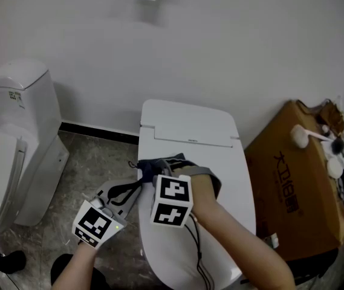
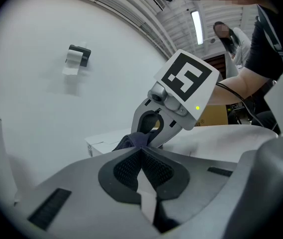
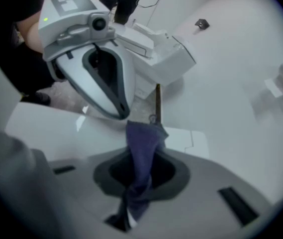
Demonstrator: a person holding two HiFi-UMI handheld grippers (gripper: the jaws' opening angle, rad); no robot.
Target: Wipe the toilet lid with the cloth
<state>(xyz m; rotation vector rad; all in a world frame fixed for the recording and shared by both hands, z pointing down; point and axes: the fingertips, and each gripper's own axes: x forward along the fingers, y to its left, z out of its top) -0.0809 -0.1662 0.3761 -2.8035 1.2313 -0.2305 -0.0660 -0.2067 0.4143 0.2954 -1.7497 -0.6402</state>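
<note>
- Cloth (image 1: 159, 164) is held above the toilet lid (image 1: 220, 162), frame centre.
- Left gripper (image 2: 141, 149) — jaws are pinched on its corner.
- Right gripper (image 3: 139, 171) — jaws are clamped on it.

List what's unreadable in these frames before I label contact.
- Whether the cloth touches the toilet lid: head view, right gripper and hand cover the spot.
- Lid's front end: head view, behind the forearm, cut by bottom edge.
- How much cloth the left gripper pinches: left gripper view, its own pads hide it.
- Print of the second toilet's label: head view, too small.
- Small items on the cardboard box: head view, cut by right edge.
</note>
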